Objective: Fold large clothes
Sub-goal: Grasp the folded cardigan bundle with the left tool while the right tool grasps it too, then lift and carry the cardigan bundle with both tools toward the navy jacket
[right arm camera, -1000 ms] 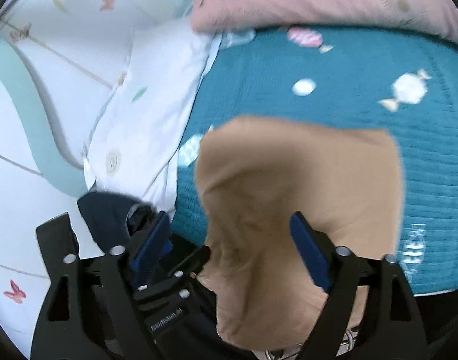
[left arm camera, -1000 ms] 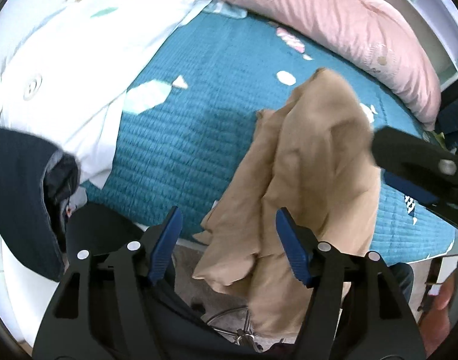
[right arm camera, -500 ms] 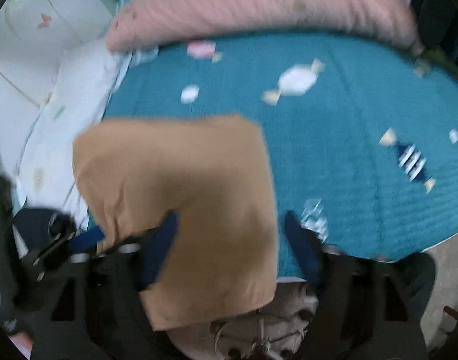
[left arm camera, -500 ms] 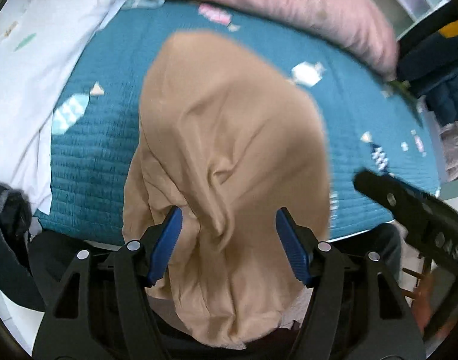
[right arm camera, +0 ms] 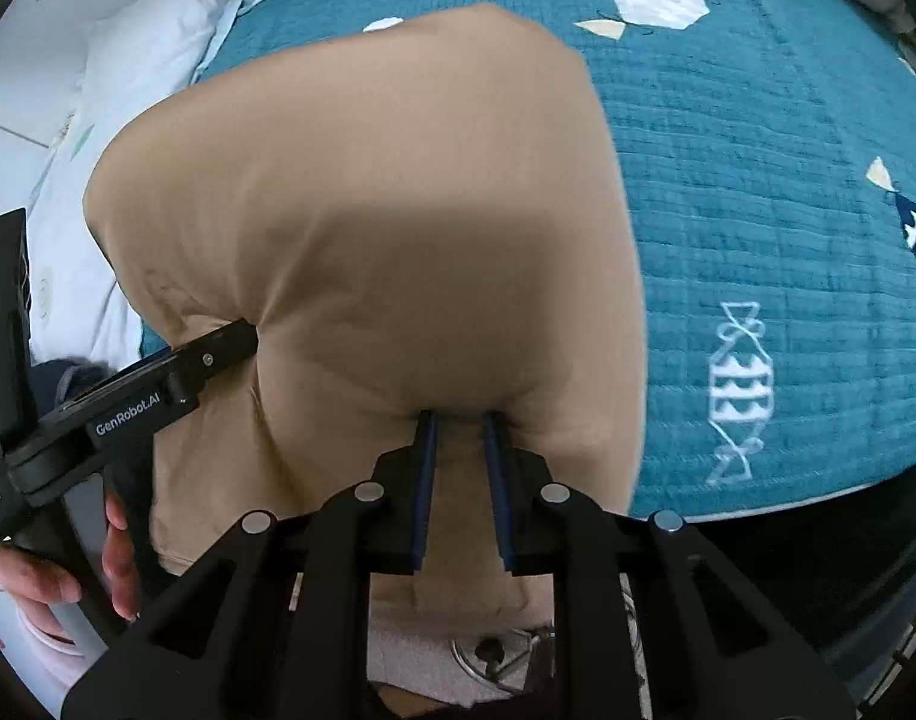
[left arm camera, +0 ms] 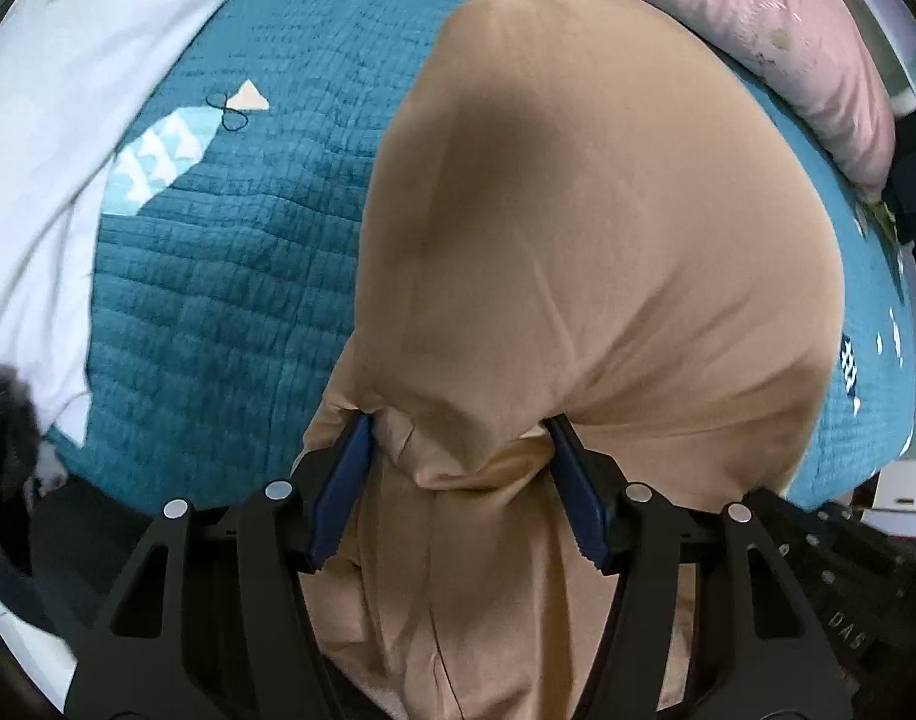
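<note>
A large tan garment (left arm camera: 577, 228) lies on the near part of the teal quilted bed (left arm camera: 230, 276) and hangs over its front edge. It also fills the middle of the right wrist view (right arm camera: 386, 210). My left gripper (left arm camera: 458, 468) is open, with a bunched fold of the cloth between its blue pads (left arm camera: 344, 492). It also shows from the side in the right wrist view (right arm camera: 218, 348). My right gripper (right arm camera: 460, 426) is shut on the garment's near edge, its pads (right arm camera: 425, 480) close together with cloth pinched between them.
A pink pillow (left arm camera: 787, 42) lies along the far side of the bed. White bedding (left arm camera: 56, 108) covers the left side, also in the right wrist view (right arm camera: 128, 66). A dark garment (left arm camera: 2, 420) sits at the left edge. Floor and a metal chair base (right arm camera: 493, 654) lie below.
Both grippers have come close to the garment's near edge. My right gripper has closed on the cloth. The cloth now sits between my left gripper's pads.
</note>
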The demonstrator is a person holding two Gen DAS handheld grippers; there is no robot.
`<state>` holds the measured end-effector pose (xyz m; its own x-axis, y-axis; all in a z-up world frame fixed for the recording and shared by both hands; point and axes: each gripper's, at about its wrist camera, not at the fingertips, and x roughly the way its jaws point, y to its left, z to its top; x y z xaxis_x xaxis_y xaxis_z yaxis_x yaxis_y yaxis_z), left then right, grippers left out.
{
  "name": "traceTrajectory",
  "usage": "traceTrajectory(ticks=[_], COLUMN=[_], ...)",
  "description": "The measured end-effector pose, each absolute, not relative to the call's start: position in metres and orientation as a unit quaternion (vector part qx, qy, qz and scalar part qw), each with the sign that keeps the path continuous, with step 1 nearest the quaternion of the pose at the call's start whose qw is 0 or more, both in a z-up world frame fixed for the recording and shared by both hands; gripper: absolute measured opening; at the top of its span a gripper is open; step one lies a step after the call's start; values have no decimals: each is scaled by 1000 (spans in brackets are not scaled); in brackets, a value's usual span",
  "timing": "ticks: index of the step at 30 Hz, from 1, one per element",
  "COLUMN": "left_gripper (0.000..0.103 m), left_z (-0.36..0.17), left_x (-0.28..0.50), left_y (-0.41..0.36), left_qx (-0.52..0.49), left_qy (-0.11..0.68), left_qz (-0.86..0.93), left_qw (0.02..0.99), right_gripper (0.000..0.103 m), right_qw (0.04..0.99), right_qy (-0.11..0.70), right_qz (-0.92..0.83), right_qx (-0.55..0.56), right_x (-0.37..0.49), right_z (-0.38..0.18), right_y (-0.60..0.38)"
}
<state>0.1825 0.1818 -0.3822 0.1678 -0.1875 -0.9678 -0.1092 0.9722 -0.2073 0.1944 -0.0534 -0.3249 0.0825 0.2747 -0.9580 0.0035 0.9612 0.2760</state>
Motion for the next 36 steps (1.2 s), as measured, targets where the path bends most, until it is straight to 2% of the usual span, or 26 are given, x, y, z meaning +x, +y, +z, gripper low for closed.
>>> traceTrajectory(ticks=[3,7,15,19,24,28,32,36], left_gripper=[61,61,61,62,62,69,69,67], left_z=[-382,-366,-312,-321,-371,-400,-397,-360], left_x=[185,184,204,237,277,274,260,231], left_y=[185,189,185,179,189,208,223,242], left_qx=[-118,-117,-118,-121,-169,-209,-248,-275], left_qy=[649,653,610,612,643,649,647,627], left_qz=[-30,-38,-66,-65,-51,-52,-66,-71], left_qw=[751,748,781,779,745,730,718,725], right_gripper=[15,17,18,19,19,17,17,19], right_qw=[730,721,769,778,763,766,768,757], right_qy=[673,680,625,616,630,630,626,635], right_qz=[87,81,65,50,56,57,62,83], right_qx=[81,105,115,115,133,112,117,131], right_x=[196,197,229,257,288,291,288,261], right_z=[-327,-315,-261,-265,-299,-316,-308,-286], right_y=[-45,-51,-68,-70,-68,-56,-57,-65])
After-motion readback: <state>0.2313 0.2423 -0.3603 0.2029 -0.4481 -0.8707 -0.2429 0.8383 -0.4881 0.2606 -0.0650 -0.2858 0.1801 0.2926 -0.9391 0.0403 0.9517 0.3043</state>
